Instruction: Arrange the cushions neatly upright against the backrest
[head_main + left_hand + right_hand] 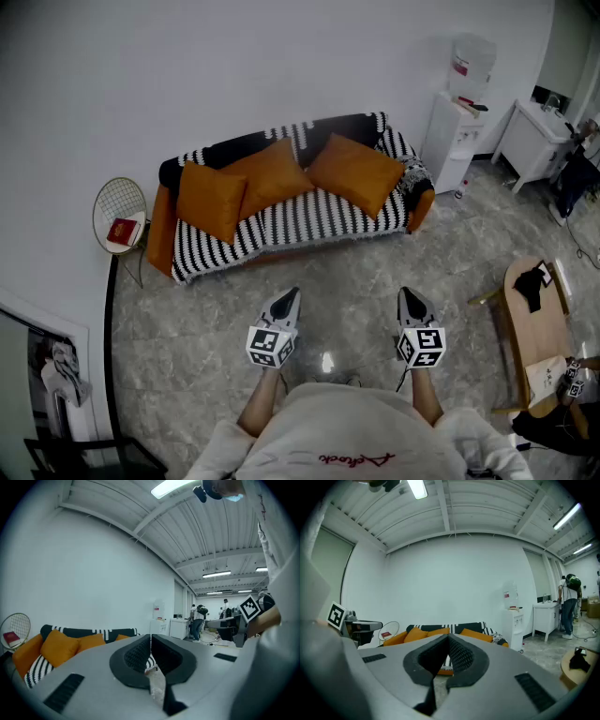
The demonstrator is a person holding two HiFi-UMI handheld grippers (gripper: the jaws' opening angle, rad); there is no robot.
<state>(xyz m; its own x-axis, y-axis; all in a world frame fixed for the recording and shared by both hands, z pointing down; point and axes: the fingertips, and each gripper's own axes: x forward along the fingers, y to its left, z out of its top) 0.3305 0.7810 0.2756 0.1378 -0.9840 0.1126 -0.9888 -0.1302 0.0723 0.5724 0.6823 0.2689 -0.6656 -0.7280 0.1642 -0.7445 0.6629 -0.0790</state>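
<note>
Clenched on nothing, left gripper [290, 298], jaws pressed together; right gripper [409, 297] likewise closed and empty; both held side by side above the grey marbled floor [187, 309], pointed toward the sofa [309, 220] and well apart from it. On the sofa's black-and-white striped cover, three orange cushions: left cushion [211, 200] at the left end, propped near the armrest; middle cushion [274, 174] tilted on a corner against the backrest, overlapping the left one; right cushion [356, 174] slanted toward the right end, leaning back with one corner on the seat. Beside the sofa's left arm, round wire side table [117, 197] carrying a red book [123, 231]; past the right arm, white water dispenser [459, 112]; low wooden table [536, 328] at the right edge.
</note>
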